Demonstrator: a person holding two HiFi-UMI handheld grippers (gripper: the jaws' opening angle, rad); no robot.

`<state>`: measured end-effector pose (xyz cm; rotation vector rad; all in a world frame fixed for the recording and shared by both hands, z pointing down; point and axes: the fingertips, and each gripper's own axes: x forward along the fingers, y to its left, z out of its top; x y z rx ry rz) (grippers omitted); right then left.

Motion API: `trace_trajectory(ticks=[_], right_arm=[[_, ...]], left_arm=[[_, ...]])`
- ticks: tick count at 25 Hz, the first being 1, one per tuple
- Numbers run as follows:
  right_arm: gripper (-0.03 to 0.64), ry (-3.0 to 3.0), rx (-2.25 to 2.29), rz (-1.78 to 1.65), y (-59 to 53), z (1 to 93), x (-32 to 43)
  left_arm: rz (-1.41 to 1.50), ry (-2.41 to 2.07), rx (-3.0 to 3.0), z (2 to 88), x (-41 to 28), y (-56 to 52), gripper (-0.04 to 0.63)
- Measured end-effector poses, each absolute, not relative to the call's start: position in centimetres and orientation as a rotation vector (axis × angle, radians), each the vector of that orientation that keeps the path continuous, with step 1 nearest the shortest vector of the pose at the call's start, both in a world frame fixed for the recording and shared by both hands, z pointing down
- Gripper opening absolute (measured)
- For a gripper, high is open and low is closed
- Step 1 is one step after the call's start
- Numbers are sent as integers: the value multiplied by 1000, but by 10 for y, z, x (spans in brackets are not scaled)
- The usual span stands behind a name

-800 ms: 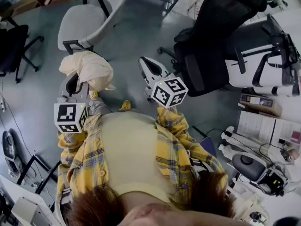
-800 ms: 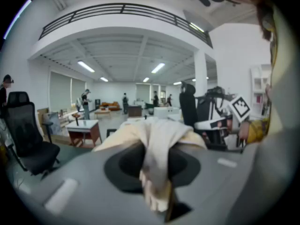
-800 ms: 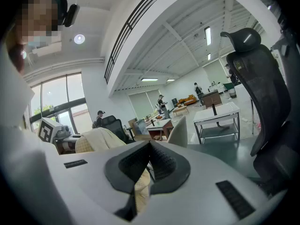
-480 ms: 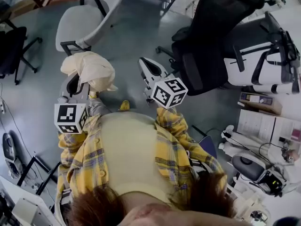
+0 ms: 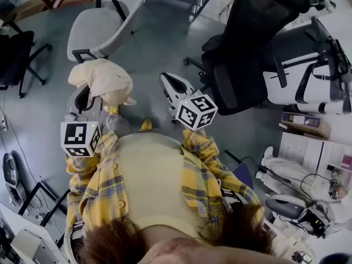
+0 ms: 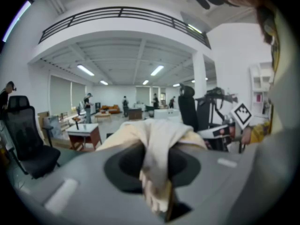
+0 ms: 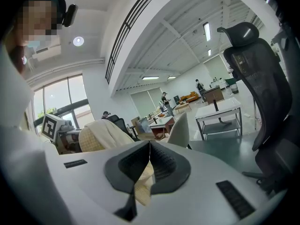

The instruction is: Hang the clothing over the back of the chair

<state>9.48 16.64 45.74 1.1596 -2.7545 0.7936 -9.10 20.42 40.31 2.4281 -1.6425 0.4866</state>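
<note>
Holding steady, nothing notable shifts: clothing (image 5: pixel 104 81) stays bunched in clamped fingers of left gripper (image 6: pixel 156 172); right gripper (image 7: pixel 150 146) fingers together. Grey chair (image 5: pixel 102 26) ahead, its back bare; hanging not started.

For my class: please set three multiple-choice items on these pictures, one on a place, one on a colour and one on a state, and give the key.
1. In the head view, which seat stands just beyond the held clothing?
A. the grey chair with black armrests
B. a wooden stool
C. a green bench

2. What colour is the clothing?
A. red
B. cream
C. dark blue

3. How is the left gripper?
A. open and empty
B. lying on the floor
C. shut on the clothing

Key:
1 A: the grey chair lies directly above the bundle in the head view.
2 B: the bunched fabric is cream in every view.
3 C: the left gripper view shows the jaws clamped on the fabric.
</note>
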Motion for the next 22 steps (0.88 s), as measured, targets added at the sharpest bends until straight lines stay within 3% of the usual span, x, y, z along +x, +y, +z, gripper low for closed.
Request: trace_trajectory(ticks=[22], right_arm=[[15, -2750, 1109, 798, 85, 450, 44]], left_arm=[[420, -1713, 2492, 349, -154, 106, 81]])
